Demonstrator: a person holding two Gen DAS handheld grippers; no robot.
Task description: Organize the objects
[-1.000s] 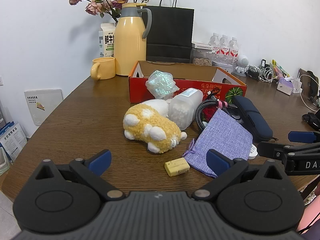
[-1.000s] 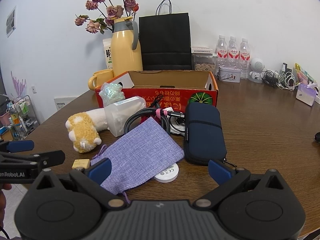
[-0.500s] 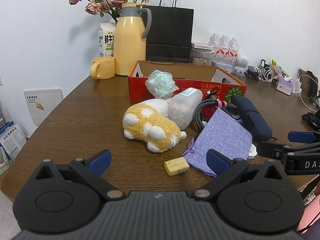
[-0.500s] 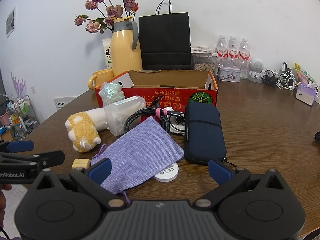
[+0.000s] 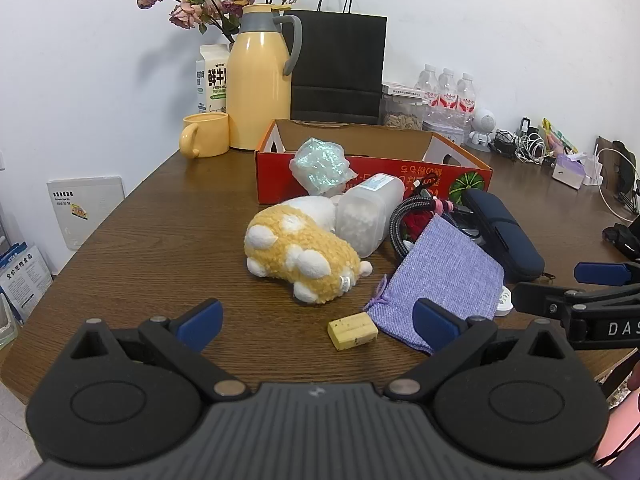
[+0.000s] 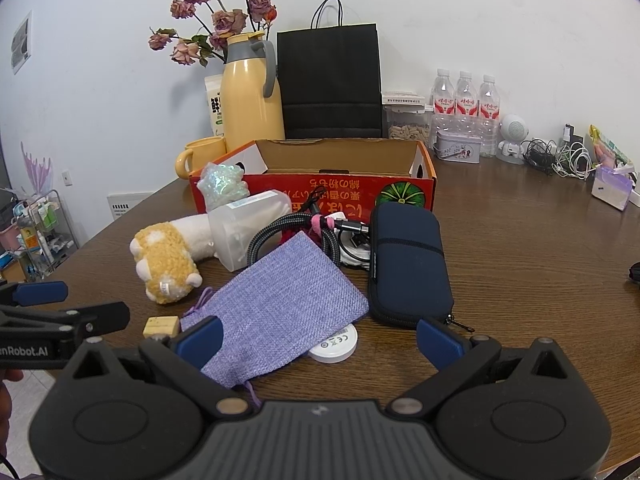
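I hold both grippers low over the near edge of the round dark wooden worktop (image 5: 160,240), neither touching anything. My left gripper (image 5: 316,322) has its blue-tipped fingers (image 5: 199,319) spread wide and empty; just beyond them lies a small pale yellow block (image 5: 353,329), near a fluffy yellow-and-white plush toy (image 5: 298,254) lying on its side. My right gripper (image 6: 318,338) is also spread wide and empty, its fingers (image 6: 438,342) framing the near end of a flat lilac woven drawstring pouch (image 6: 280,308), which partly covers a round white disc (image 6: 334,346). Just right of the pouch lies a navy zipped fabric case (image 6: 408,266). Behind the pouch sit a coiled black braided cable (image 6: 296,226) and a translucent plastic jar (image 6: 248,228) on its side, touching the plush. A crumpled iridescent wrapper (image 5: 320,168) rests against the front wall of the open red cardboard box (image 6: 400,190) farther back.
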